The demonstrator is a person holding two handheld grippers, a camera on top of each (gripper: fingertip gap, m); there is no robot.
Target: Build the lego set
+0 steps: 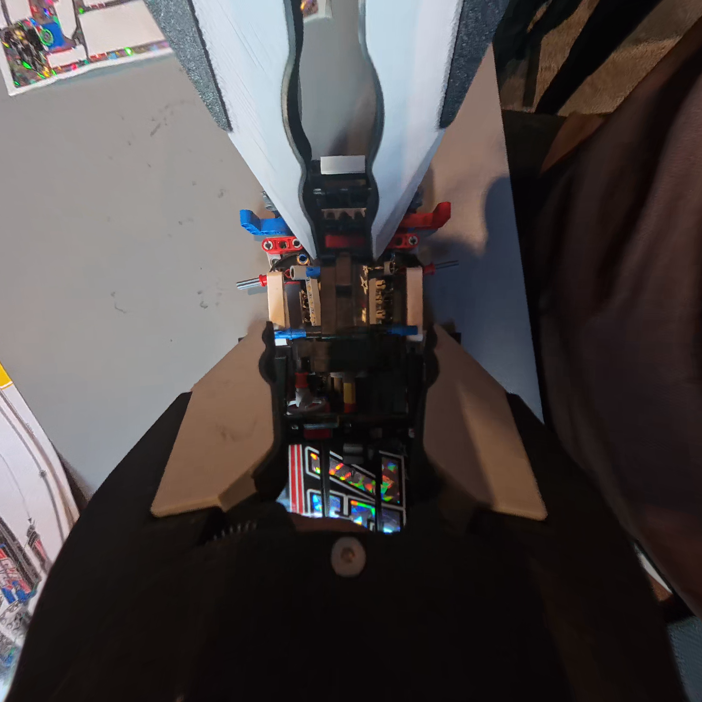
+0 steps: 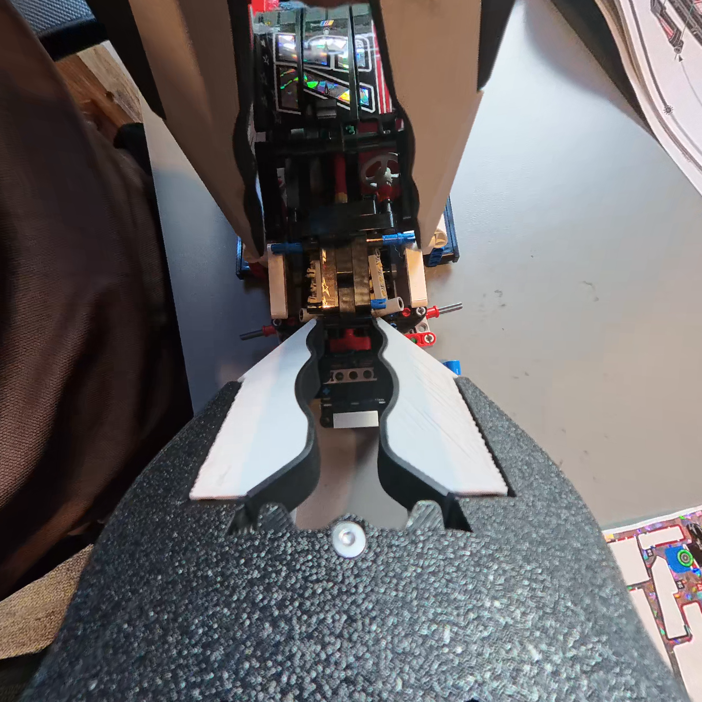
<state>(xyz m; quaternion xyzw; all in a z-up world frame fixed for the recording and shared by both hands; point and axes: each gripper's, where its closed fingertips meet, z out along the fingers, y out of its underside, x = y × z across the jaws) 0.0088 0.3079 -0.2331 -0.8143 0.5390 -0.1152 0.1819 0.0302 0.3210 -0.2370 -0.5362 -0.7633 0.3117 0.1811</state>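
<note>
Evidently the build is well advanced. On the pale grey, scuffed tabletop (image 2: 569,266) sits the long black Lego Technic car chassis (image 1: 343,361), already carrying holographic stickered panels (image 1: 353,482) at one end, a cockpit with a small grey steering wheel (image 2: 381,171) in the middle, and a dark engine block with gold-toned pieces (image 2: 342,281) flanked by tan beams.

Both tools bear on it from opposite ends. The left gripper with tan fingers and black wavy pads (image 1: 345,334) straddles the stickered, cockpit half, its fingers closed against the model's sides. The right gripper with white fingers and a speckled grey body (image 2: 347,323) pinches the narrow black nose section, where a small white tile (image 2: 355,421) lies between its pads. So each gripper is clamped on the model, which looks steadied on or just above the table; I cannot tell which.

What is left, by my judgement: bare grey axles with red bushes (image 2: 440,310) stick out at both sides with no wheels on them, short red beams (image 1: 281,243) and a blue angled connector (image 1: 258,224) hang open near the nose, and no outer bodywork covers the engine. A partly used holographic sticker sheet (image 1: 57,41) lies well apart on the table, beside a printed instruction booklet (image 2: 668,76), which suggests more stickers and steps remain.
</note>
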